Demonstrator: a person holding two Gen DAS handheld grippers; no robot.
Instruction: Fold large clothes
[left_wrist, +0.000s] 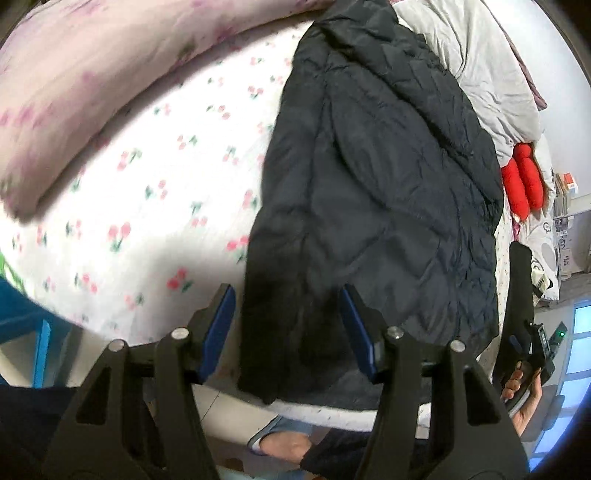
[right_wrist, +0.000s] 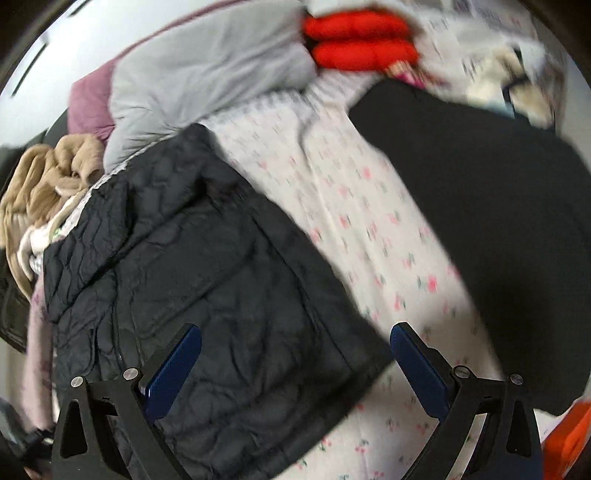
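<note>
The left gripper (left_wrist: 286, 325) points steeply downward with its jaws apart, the blue pads (left_wrist: 218, 328) well clear of each other and pressing on nothing. The right gripper (right_wrist: 295, 363) also tilts downward, its jaws spread wide. In the left wrist view the person's right hand (left_wrist: 522, 397) grips the right gripper's handle, fingers curled around it.

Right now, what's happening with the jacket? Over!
Left tool open, right tool open, both empty. Dark quilted jacket flat on cherry-print bed sheet. Nothing blocking.
</note>
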